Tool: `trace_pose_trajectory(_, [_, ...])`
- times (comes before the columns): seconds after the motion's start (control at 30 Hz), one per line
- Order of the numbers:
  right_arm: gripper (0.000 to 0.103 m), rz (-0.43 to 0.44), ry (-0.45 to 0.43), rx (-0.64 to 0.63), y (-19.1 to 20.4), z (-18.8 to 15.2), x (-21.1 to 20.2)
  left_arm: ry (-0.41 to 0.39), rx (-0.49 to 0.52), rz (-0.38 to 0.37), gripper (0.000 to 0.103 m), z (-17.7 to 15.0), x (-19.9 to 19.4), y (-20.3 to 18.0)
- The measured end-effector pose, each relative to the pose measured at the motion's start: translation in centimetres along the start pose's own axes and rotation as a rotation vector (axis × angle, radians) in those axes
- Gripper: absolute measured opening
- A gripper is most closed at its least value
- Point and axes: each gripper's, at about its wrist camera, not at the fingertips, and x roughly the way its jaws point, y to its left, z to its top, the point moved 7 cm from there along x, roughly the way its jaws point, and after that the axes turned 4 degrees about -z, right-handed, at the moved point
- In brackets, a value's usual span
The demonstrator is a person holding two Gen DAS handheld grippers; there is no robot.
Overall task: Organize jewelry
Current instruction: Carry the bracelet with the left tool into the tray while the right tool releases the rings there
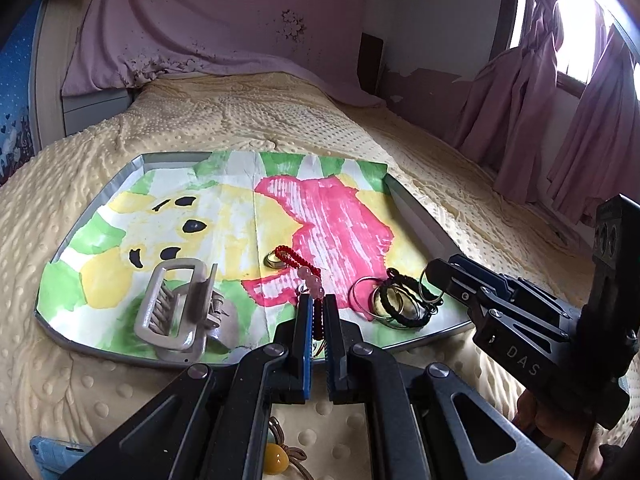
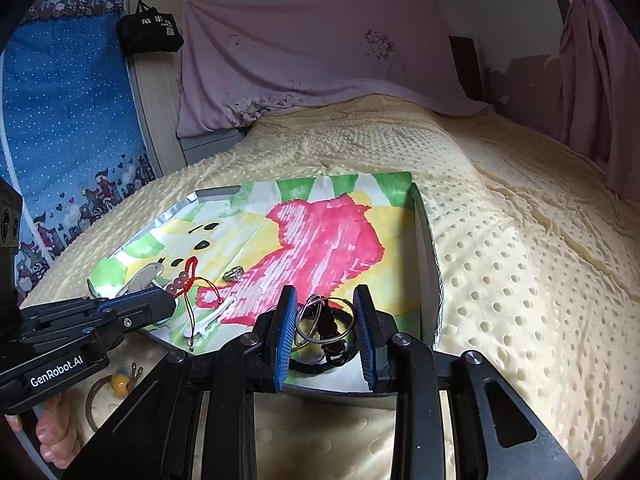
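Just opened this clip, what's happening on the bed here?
A person works two handheld grippers over a metal tray lined with a painted paper sheet, set on a cream dotted bedspread. The left gripper is shut on a red beaded cord charm with pink beads. The right gripper is open around a pile of thin metal hoops and a black braided band. A small silver ring and a beige hair claw clip lie on the tray.

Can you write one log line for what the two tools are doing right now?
left tool: shut on red bead string | right tool: open over rings | tray: on bed
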Motion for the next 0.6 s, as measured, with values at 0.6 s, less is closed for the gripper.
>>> trace_pose_trajectory(0.6, [0.041, -0.017, 0.023, 0.056, -1.1, -1.2, 0.4, -0.004, -0.024, 0.008, 0.006, -0.5, -0.1, 0.2])
